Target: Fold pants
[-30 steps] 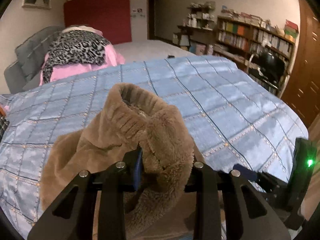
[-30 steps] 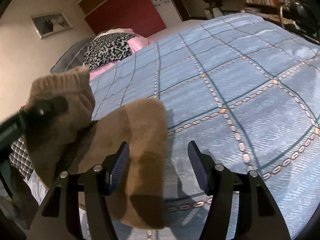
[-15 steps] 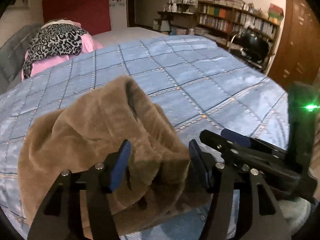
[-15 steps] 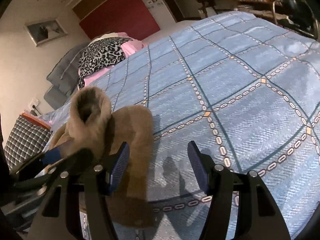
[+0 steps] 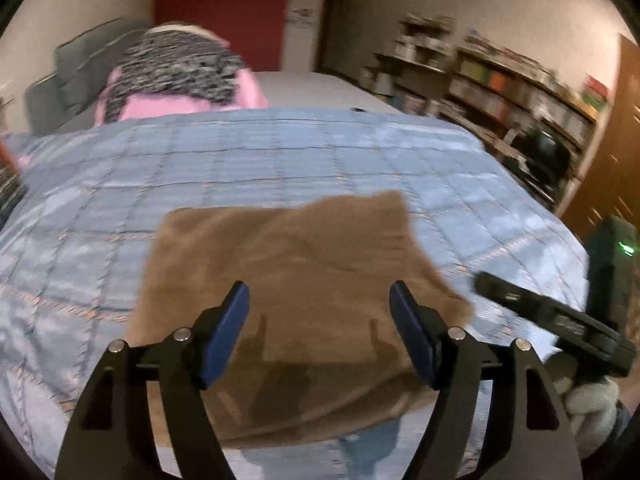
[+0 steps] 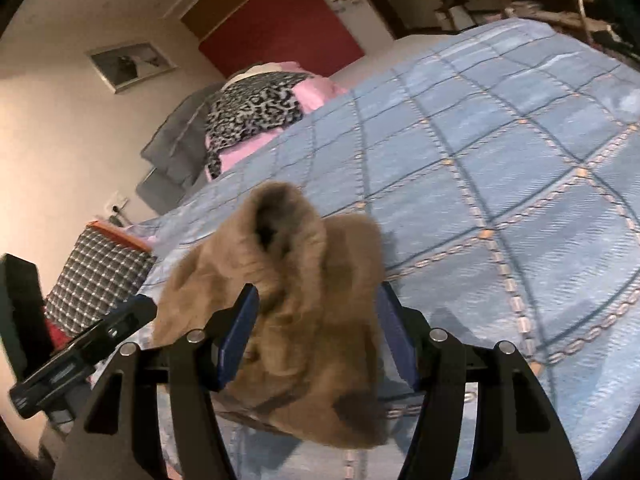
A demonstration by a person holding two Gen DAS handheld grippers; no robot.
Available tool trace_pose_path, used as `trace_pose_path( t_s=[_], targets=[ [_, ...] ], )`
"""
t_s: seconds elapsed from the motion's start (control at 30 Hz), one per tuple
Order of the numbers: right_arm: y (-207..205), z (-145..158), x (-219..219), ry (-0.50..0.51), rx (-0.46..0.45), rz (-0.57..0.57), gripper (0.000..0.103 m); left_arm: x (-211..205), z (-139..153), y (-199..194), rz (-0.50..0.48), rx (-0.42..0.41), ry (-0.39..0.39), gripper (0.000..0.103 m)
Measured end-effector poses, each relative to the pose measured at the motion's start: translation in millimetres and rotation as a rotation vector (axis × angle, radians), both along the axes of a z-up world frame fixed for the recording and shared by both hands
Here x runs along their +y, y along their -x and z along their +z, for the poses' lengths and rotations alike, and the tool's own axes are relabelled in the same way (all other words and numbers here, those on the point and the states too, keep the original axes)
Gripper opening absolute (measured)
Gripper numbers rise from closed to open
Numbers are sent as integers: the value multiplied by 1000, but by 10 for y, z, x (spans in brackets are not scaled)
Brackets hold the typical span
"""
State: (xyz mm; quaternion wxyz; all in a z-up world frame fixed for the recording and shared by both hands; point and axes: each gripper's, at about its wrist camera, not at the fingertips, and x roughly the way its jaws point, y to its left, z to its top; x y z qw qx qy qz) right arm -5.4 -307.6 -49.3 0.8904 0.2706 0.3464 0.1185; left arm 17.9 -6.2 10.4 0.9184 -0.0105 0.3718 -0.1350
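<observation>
Brown fleece pants (image 5: 288,272) lie in a folded heap near the front edge of the blue quilted bed (image 5: 280,152). My left gripper (image 5: 320,312) hovers just short of them, its jaws opening wide, with no cloth pinched between the blue pads. In the right wrist view the pants (image 6: 280,240) bunch up, with a ribbed cuff standing open on top. My right gripper (image 6: 318,320) is open and straddles that bunch, with cloth filling the gap between its jaws. The right gripper (image 5: 552,320) shows at the pants' right edge in the left wrist view. The left gripper (image 6: 80,352) shows at the lower left.
A leopard-print and pink pile (image 6: 256,108) sits at the far end of the quilt (image 6: 500,184), beside grey cushions (image 6: 176,148). A checked cushion (image 6: 96,276) lies off the bed's left side. Bookshelves (image 5: 520,92) line the right wall. A gloved hand (image 5: 588,400) holds the right gripper.
My left gripper let go of the pants' cuff, opened wide and drew back, and the pants dropped flatter onto the quilt. My right gripper now has the cloth between its jaws.
</observation>
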Motion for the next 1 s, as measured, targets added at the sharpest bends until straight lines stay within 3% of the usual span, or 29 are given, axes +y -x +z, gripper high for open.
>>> trace_pose_path(
  t_s=[0.2, 0.33, 0.37, 0.43, 0.53, 0.73, 0.9, 1.0],
  targets=[
    [52, 189, 363, 76, -57, 85, 58, 576, -94, -111, 130, 27, 4, 75],
    [-112, 72, 614, 205, 9, 96, 44, 723, -179, -165, 158, 46, 25, 80],
    [-147, 31, 641, 219, 21, 95, 42, 735, -200, -177, 155, 50, 33, 80],
    [-183, -23, 672, 238, 42, 94, 26, 711, -241, -203, 142, 55, 33, 81],
    [-140, 21, 693, 254, 30, 92, 17, 676, -320, -233, 119, 70, 31, 82],
    [174, 246, 550, 218, -16, 61, 15, 692, -414, -310, 115, 88, 43, 83],
    [203, -74, 401, 209, 78, 23, 15, 680, -541, -357, 108, 118, 39, 83],
    [220, -72, 374, 179, 62, 20, 22, 637, -621, -353, 99, 131, 16, 83]
  ],
)
